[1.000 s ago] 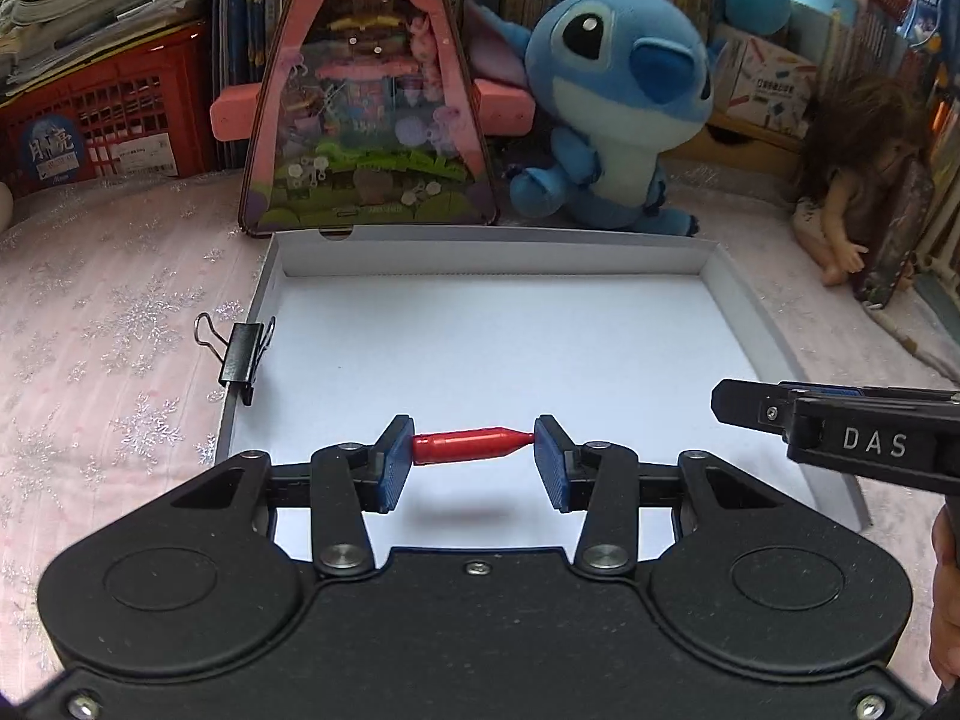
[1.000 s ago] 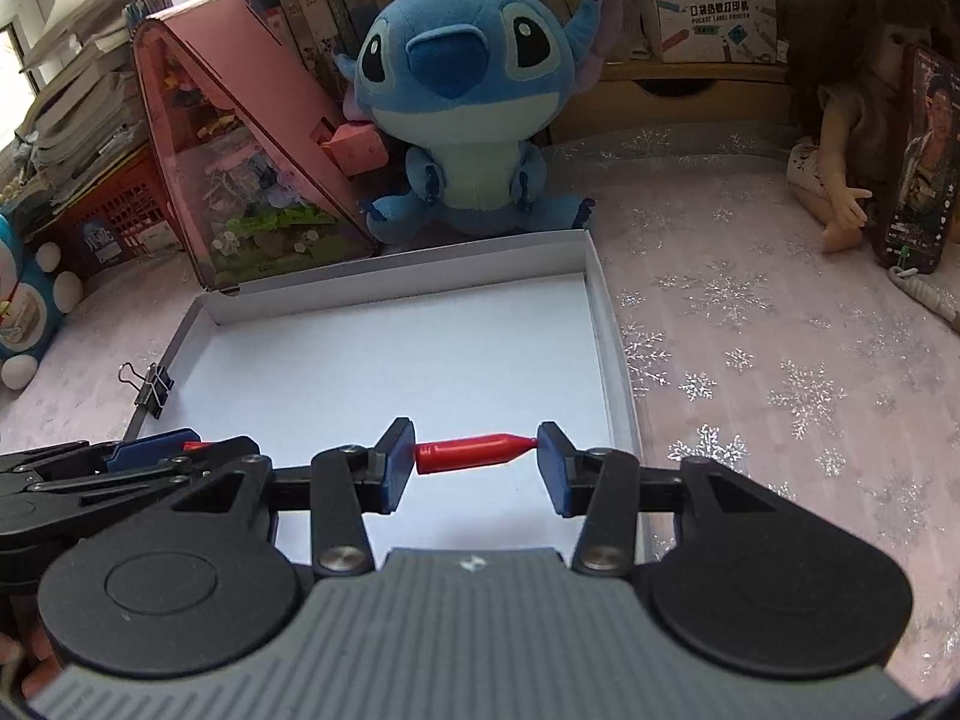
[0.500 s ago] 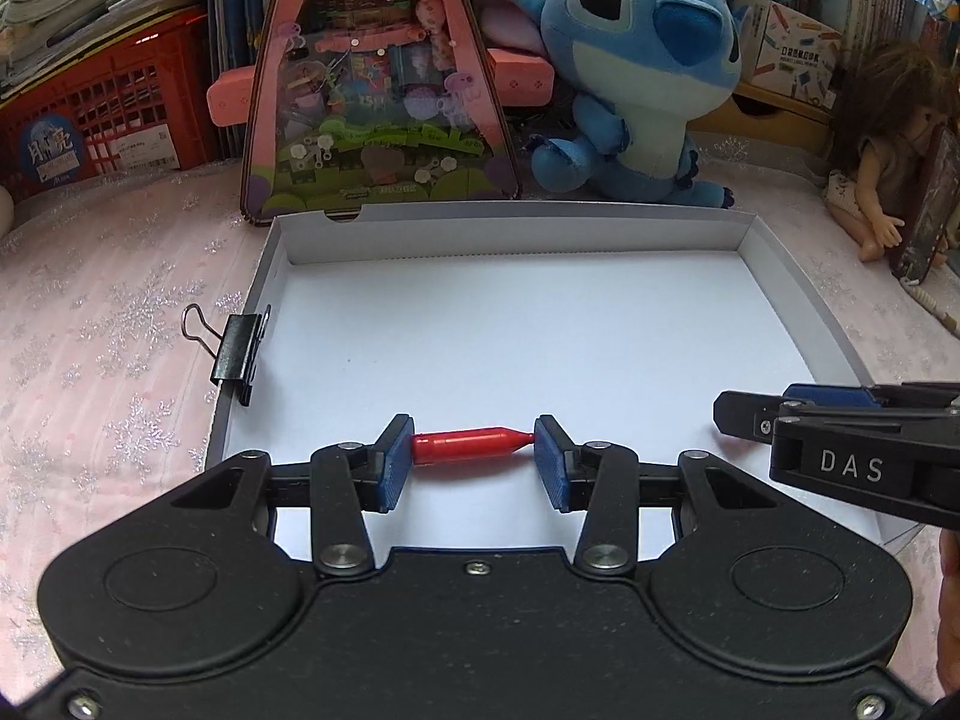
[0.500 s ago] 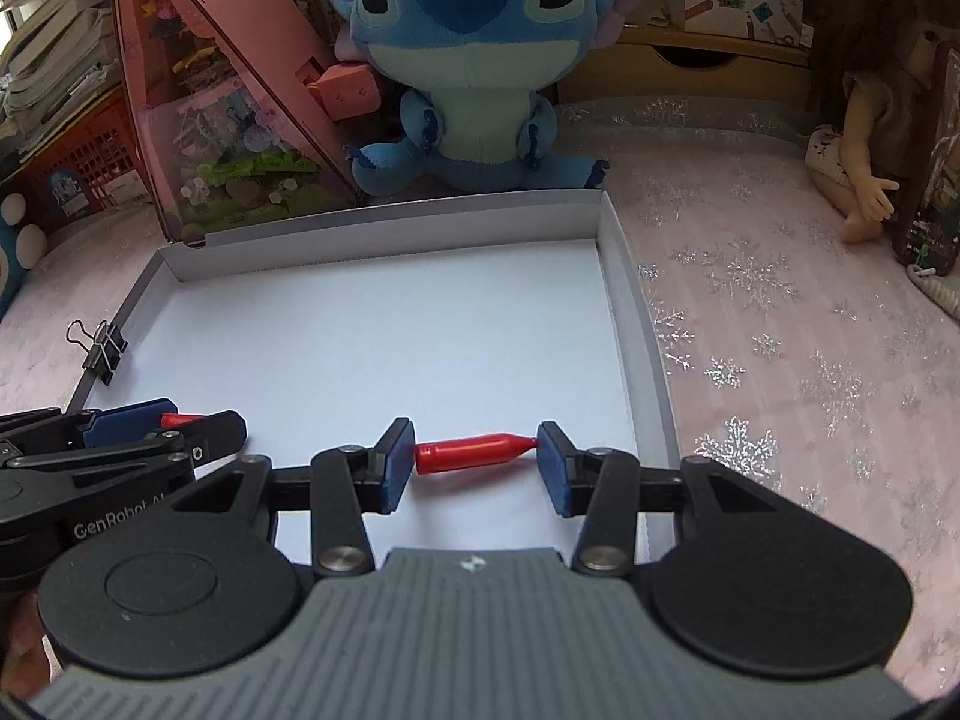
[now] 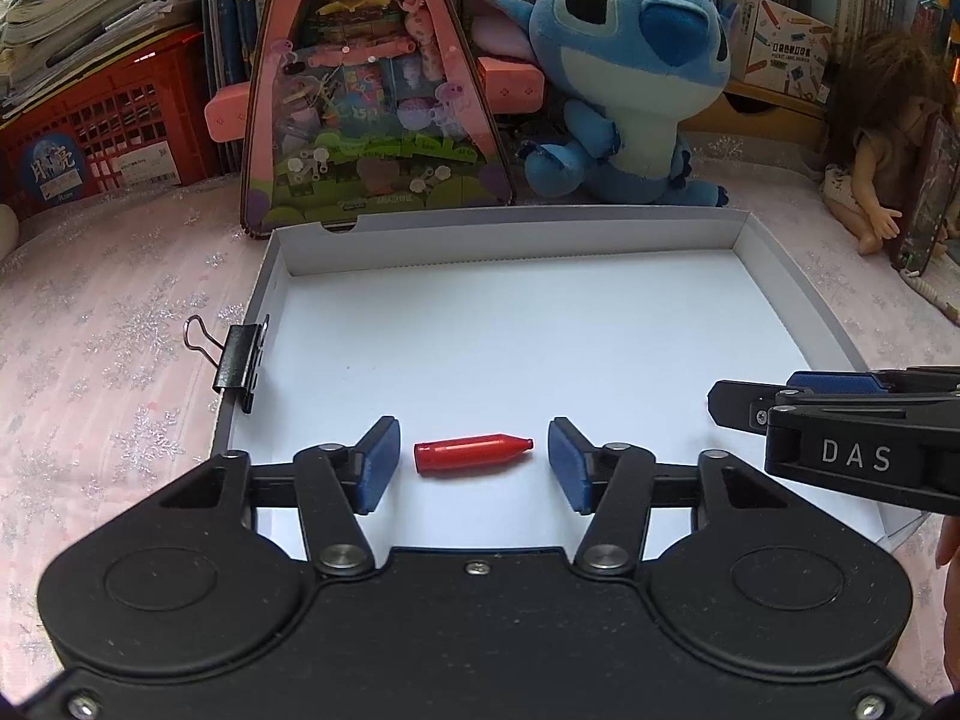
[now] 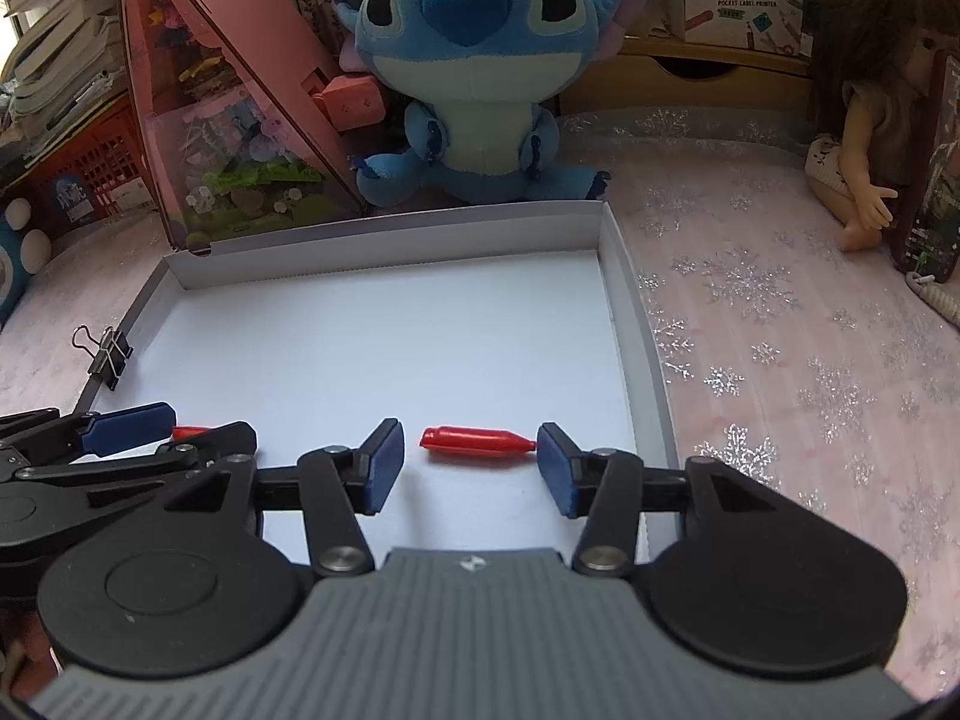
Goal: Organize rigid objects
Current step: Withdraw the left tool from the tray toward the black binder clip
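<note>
A shallow white box lid (image 5: 600,240) lies on the pink cloth. In the left wrist view a red bullet-shaped piece (image 5: 471,452) lies on the lid's floor between the fingers of my left gripper (image 5: 474,459), which is open and clear of it. In the right wrist view a second red piece (image 6: 477,439) lies in the same lid (image 6: 624,300). My right gripper (image 6: 463,461) is open; the piece's tip touches the right pad (image 6: 555,468). The left gripper's fingers (image 6: 129,423) show at the left with the first red piece (image 6: 189,431) between them.
A black binder clip (image 5: 240,357) is clamped on the lid's left wall. Behind the lid stand a pink triangular toy box (image 5: 372,96) and a blue plush (image 5: 630,78). A doll (image 5: 882,138) sits at the right, a red crate (image 5: 90,144) at the left.
Both grippers have opened and let go of their red pieces, which now lie on the lid's floor. Both grippers moved forward over the lid.
</note>
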Tool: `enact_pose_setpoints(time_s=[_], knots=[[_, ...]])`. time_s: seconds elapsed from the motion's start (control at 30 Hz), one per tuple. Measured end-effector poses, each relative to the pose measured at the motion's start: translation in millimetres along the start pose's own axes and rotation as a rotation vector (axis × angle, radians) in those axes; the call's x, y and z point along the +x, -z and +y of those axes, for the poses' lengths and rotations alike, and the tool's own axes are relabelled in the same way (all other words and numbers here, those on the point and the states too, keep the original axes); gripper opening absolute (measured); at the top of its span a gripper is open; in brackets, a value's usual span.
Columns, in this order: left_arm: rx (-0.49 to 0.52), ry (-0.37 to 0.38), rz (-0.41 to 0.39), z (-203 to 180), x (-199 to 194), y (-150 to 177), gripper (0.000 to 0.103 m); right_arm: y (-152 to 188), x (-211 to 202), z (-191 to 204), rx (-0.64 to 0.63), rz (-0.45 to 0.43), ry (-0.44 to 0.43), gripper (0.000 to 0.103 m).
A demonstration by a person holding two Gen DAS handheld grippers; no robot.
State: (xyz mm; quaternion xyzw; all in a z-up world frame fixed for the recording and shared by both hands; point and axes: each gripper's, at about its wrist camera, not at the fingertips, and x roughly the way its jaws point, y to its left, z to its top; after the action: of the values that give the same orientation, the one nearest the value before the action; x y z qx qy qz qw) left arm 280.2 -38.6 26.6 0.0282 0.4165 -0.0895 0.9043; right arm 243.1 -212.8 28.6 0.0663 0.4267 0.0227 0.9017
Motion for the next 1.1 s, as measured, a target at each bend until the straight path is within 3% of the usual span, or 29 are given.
enact_pose_setpoints(time_s=[0.27,1.1], knots=[[0.049,0.004,-0.066,-2.4,-29.1,10.3,0.071,4.1,-24.7,0.8,-0.033,-0.07,-0.015,0.077],[0.065,0.122,-0.215,-3.6,-123.3,78.5,0.078,59.5,-106.4,-8.0,-0.115,-0.235,-0.058,0.088]])
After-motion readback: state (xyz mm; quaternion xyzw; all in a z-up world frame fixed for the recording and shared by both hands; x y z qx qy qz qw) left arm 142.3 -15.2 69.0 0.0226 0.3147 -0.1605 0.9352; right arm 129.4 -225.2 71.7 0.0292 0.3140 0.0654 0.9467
